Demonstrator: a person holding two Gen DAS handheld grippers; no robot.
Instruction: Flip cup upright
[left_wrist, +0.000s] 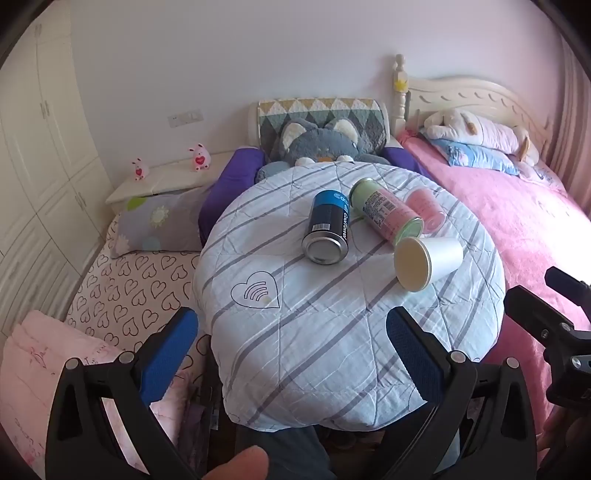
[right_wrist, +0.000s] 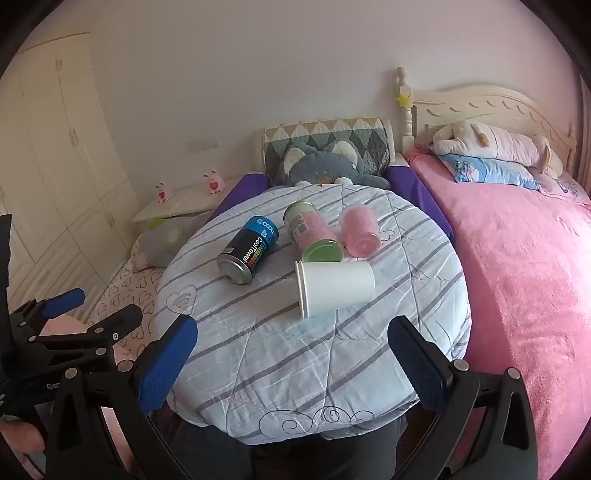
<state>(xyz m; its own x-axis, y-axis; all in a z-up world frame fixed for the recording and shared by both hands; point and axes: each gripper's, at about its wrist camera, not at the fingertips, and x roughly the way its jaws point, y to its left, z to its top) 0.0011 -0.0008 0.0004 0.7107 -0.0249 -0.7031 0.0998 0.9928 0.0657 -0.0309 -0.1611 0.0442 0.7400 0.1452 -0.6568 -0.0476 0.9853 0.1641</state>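
Note:
A white paper cup (left_wrist: 428, 261) lies on its side on the round table covered with a striped cloth (left_wrist: 332, 350), mouth toward the left wrist camera. In the right wrist view the cup (right_wrist: 336, 288) lies with its mouth to the left. My left gripper (left_wrist: 291, 347) is open and empty, well short of the cup. My right gripper (right_wrist: 291, 350) is open and empty, just in front of the cup. The right gripper also shows at the right edge of the left wrist view (left_wrist: 554, 325).
A blue and black can (right_wrist: 247, 251), a pink and green can (right_wrist: 314, 236) and a pink cup (right_wrist: 360, 230) lie on their sides behind the white cup. A pink bed (right_wrist: 517, 277) is at the right. A heart-print bed (left_wrist: 129, 291) is at the left.

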